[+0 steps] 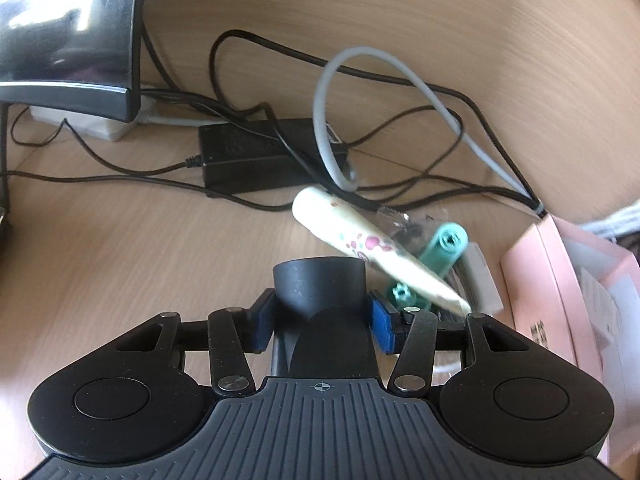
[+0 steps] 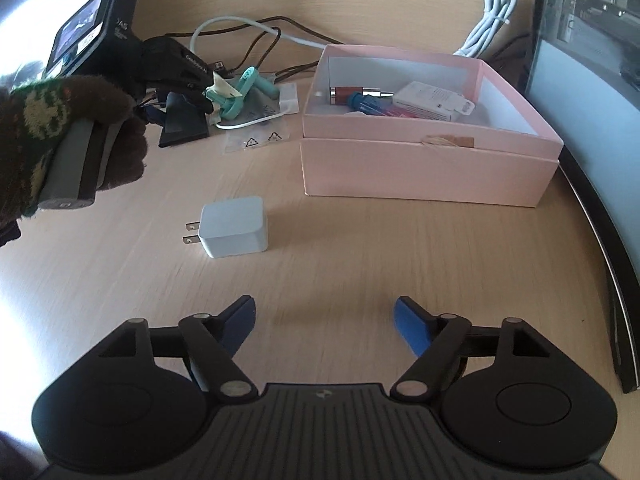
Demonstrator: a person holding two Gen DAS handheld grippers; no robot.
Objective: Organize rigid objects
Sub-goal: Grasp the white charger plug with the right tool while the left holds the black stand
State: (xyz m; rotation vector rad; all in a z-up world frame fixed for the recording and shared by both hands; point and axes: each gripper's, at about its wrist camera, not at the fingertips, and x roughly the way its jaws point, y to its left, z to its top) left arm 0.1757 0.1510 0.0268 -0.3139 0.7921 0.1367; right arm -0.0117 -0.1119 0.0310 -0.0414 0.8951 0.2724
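Note:
My left gripper [image 1: 320,320] is shut on a black plastic object [image 1: 320,284] with a round tube-like end, held above the desk. Beside it lie a cream floral-patterned tube [image 1: 360,240] and teal plastic clips [image 1: 440,252]. In the right wrist view the left gripper [image 2: 176,84] shows at far left with the black object [image 2: 182,120] hanging from it, next to the teal clips [image 2: 240,92]. My right gripper [image 2: 324,320] is open and empty over the desk. A white plug charger [image 2: 234,226] lies ahead of it. The pink box [image 2: 428,168] holds several small items.
A black power brick [image 1: 256,156] and tangled black and grey cables [image 1: 332,92] lie behind. A monitor base [image 1: 68,40] stands far left. A clear plastic bag [image 2: 256,140] lies by the clips. A dark monitor edge [image 2: 592,200] runs along the right, with a coiled white cable [image 2: 492,12] behind.

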